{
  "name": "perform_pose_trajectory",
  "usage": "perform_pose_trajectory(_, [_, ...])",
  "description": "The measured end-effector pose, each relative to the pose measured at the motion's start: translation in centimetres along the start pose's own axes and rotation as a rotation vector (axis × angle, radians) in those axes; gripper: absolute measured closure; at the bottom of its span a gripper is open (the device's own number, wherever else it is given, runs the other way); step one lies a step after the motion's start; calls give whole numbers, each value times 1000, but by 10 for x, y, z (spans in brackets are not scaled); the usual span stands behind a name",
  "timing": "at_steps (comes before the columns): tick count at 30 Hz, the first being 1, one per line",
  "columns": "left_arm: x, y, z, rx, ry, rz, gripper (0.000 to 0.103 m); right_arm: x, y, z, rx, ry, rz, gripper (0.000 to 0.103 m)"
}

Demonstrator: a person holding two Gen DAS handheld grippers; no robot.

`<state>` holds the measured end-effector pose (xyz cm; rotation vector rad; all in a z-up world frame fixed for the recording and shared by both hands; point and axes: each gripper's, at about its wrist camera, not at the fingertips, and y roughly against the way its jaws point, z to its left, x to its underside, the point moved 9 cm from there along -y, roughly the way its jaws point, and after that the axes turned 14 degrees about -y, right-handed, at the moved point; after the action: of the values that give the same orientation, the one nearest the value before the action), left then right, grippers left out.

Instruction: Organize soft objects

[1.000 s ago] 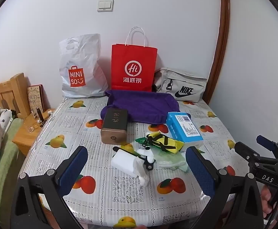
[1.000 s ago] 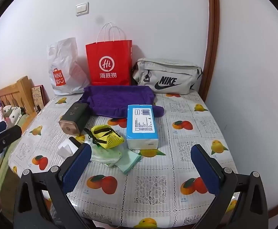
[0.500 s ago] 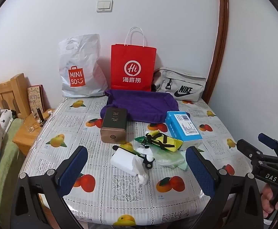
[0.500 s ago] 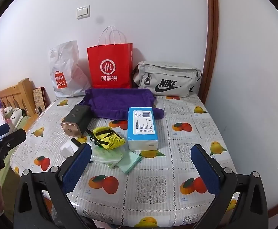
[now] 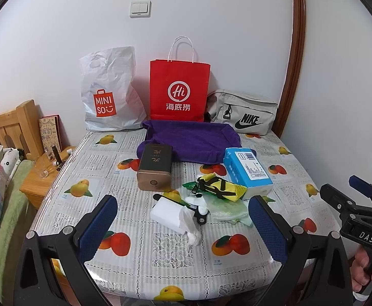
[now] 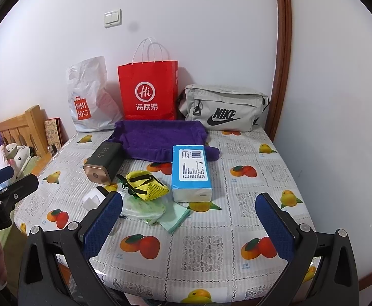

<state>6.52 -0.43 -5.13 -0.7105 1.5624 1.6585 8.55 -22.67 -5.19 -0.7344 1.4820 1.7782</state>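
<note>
A purple towel point(image 5: 191, 140) point(image 6: 160, 139) lies at the back of the table. In front of it sit a blue tissue pack point(image 5: 247, 172) point(image 6: 191, 172), a yellow mesh pouch point(image 5: 221, 187) point(image 6: 146, 185), a green plastic bag point(image 5: 224, 209) point(image 6: 142, 207), a green cloth point(image 6: 174, 216) and a white paper roll point(image 5: 168, 215). My left gripper point(image 5: 183, 227) is open above the table's near edge, nothing between its fingers. My right gripper point(image 6: 189, 225) is also open and holds nothing, short of the pile.
A dark tin box point(image 5: 155, 167) lies left of the pile. A white Miniso bag point(image 5: 109, 91), a red paper bag point(image 5: 179, 91) and a grey Nike bag point(image 5: 244, 113) stand against the wall. A wooden nightstand point(image 5: 40, 178) and bed are at left.
Both grippers have drawn back and risen slightly, so the table looks a little farther away. Nothing on the table has moved.
</note>
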Motion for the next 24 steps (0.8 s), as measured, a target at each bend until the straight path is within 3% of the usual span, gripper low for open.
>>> perform_pose_trajectory(24, [4, 2, 0, -1, -5, -5, 0, 6, 0, 2, -1, 3, 2, 1])
